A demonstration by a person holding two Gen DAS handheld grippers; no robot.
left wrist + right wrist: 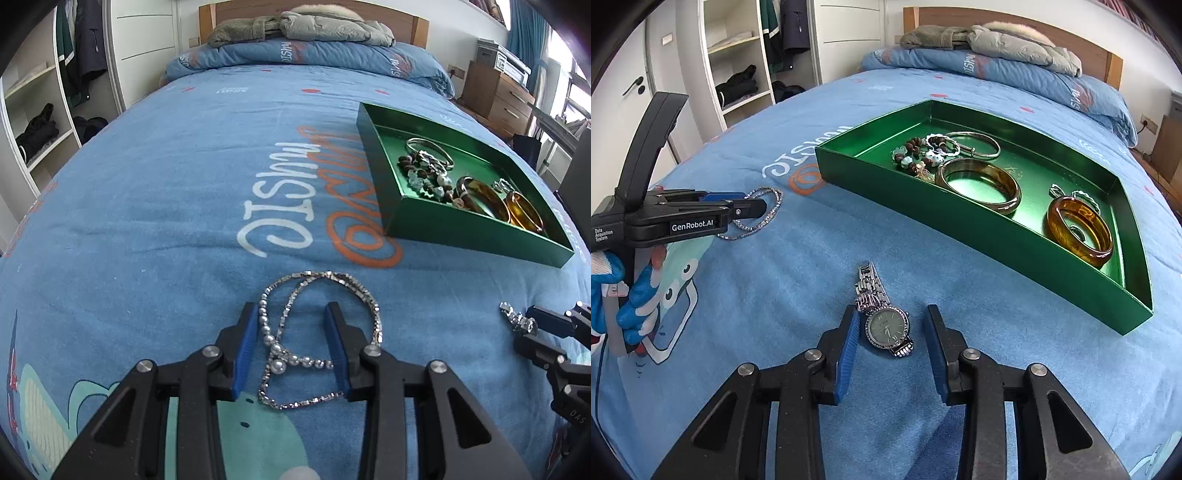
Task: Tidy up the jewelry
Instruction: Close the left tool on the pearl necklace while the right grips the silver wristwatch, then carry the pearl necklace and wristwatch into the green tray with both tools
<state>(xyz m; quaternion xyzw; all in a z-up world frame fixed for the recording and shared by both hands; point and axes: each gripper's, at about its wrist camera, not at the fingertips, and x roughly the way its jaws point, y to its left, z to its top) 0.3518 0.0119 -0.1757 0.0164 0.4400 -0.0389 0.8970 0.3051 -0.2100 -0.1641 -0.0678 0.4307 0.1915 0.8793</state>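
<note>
Necklaces (317,339): silver chain and pearl strand, tangled on the bed.
Watch (886,323): silver, flat, face up on the bed.
Tray (960,206): green, holding bangles and bead bracelets.

— Where are your two cameras looking from?

— Both are sitting low over the bed (155,192), facing its headboard (1015,18). Your left one is hovering close above the necklaces (317,332), your right one close above the watch (886,325).

— What are they sharing?

— Both are taking in the green tray (461,229) and the wardrobe (738,55); your right view is also catching the left hand-held gripper (753,203).
</note>
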